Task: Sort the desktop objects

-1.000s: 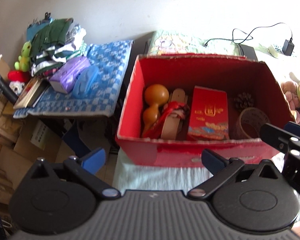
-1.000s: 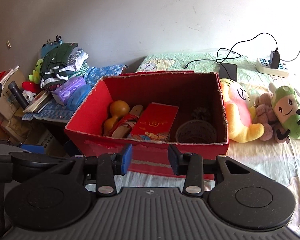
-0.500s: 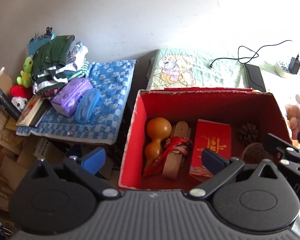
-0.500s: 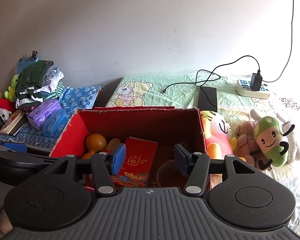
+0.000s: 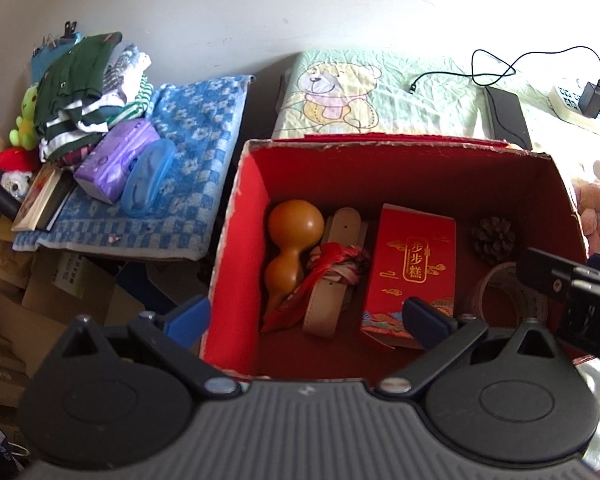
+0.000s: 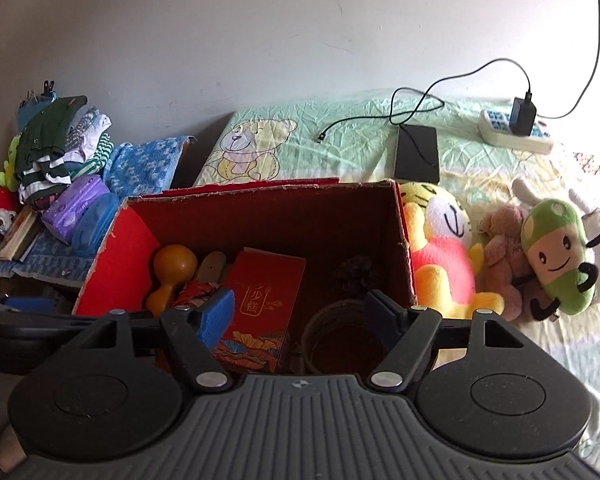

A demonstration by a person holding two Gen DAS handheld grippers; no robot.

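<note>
Both tongs spread wide, empty, above the red box.
Left tongs point(image 5: 308, 314) over gourd point(image 5: 290, 248) and strap; right tongs point(image 6: 304, 310) over red packet point(image 6: 262, 300) and round cup point(image 6: 342, 344). Red box point(image 6: 260, 208) sits on bed, plush toys point(image 6: 444, 252) just beside.

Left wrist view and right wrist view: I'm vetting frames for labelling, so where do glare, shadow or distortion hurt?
Left wrist view: sunlight blows out the wall at upper right and the power strip; the fisheye bends the red box rim. Right wrist view: glare washes out the bedsheet at far right; the pinecone sits in deep shadow, hard to make out.
</note>
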